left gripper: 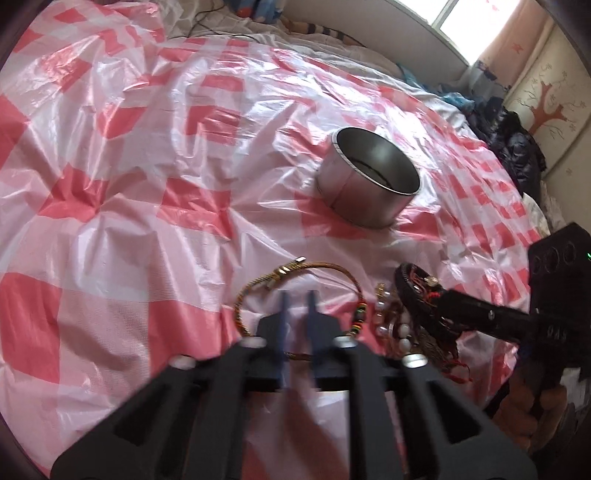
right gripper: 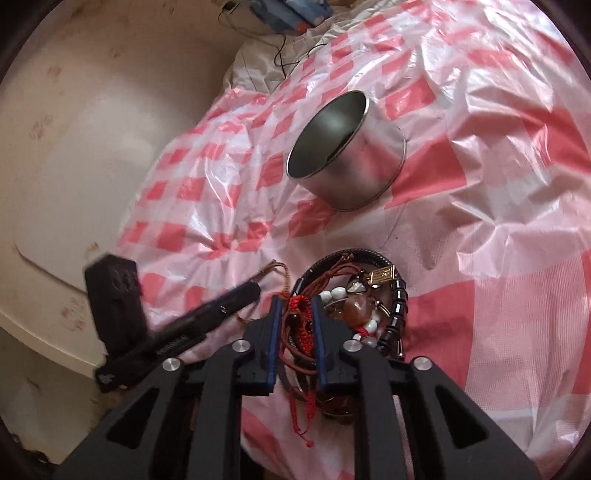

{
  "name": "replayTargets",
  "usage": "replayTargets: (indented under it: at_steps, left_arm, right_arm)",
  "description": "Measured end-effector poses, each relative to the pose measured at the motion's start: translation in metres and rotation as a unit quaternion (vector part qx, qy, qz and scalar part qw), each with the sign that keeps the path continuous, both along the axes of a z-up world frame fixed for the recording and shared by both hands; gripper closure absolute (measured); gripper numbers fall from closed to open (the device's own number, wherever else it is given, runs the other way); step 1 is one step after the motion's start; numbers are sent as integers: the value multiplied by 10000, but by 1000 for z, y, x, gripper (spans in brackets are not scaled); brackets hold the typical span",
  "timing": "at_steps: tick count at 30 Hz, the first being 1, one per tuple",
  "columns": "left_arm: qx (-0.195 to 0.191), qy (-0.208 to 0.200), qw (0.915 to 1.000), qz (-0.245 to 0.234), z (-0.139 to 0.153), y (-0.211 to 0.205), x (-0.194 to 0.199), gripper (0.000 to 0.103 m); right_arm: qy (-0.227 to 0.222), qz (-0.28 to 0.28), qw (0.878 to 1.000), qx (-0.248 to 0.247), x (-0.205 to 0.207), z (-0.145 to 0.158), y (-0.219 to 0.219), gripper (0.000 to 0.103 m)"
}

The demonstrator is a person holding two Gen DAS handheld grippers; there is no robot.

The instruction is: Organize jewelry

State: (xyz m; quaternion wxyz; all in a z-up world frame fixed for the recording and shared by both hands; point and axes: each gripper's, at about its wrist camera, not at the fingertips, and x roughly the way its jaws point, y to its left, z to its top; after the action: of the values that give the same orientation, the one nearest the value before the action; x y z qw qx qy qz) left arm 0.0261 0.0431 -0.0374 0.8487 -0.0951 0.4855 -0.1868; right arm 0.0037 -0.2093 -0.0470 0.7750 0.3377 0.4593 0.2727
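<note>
A round steel tin (left gripper: 369, 192) (right gripper: 362, 173) stands open on the red-and-white checked sheet. Nearer lies a gold-brown cord bracelet (left gripper: 332, 266). My left gripper (left gripper: 298, 295) (right gripper: 258, 286) has its tips inside that ring, jaws close together with nothing seen between them. To its right is a tangled pile of jewelry (left gripper: 388, 325) (right gripper: 365, 306): white beads, an amber stone, a black bead bracelet (right gripper: 400, 306) and red cords. My right gripper (right gripper: 296, 304) (left gripper: 441, 295) is down in the pile, its pads slightly apart around a red knotted cord (right gripper: 299, 314).
The plastic sheet (left gripper: 147, 184) covers a bed and is wrinkled all over. Dark clothes (left gripper: 517, 147) are heaped at the bed's right edge below a window (left gripper: 461, 18). A pale wall (right gripper: 74, 147) borders the other side. A cable and blue items (right gripper: 280, 14) lie at the far end.
</note>
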Motion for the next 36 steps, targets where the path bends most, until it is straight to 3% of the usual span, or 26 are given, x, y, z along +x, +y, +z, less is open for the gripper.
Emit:
replayTargets:
  at_steps: [3,7,11,14,16,19,23,24,25,26,27,31,36]
  left_arm:
    - [-89,-290,9995,2,11,2,-6,103]
    - [-507,-710,9961,129,29,14,-13,103]
    - [-593,-837,9945,199,34,19,-8,103]
    - [-489,-675,9965,44,31,10,5,96]
    - [-335,-621,9975,-95,28,1,14,68]
    - [-174,-366,9991,-154,14,-5,26,59]
    - [264,44,9994,-235,-9,-8,29,60]
    - [403,1,9988,-282,-10,-9,28,69]
    - [597,-63,9976,-358,-10,-12,25,86]
    - [585,-34,9973,-434,-10,-11,24,92]
    - [469,1,9979,-456,-10,-9,23,96]
    - [51,-226,9989,-399,3,-1,15,96]
    - [-494,-420,9975,-279,18,13,11,97]
  right_arm:
    - [-150,-49,9995,257,-3,6,-4,96]
    - [-383,-113,9983,431,-6,17,-10,97]
    - [-294,-84,9994,148,-5,18,-6,96]
    - [-241,-187,9995,-102,-4,17,-3,50]
    - [-280,-173,9994,-105,-3,17,-4,49]
    - [-107,-204,9997,-83,0,10,-7,49]
    - [13,-171,9998,-122,5,6,-7,49]
    - [56,-194,9998,-82,6,4,-8,50]
    - [83,-231,9997,47,6,3,-11,50]
    - [75,-246,9995,160,6,3,-13,50]
    - [21,-255,9994,212,5,5,-14,50]
    - [-135,-71,9990,429,3,12,-12,50]
    - [-65,195,9996,190,4,11,-1,50]
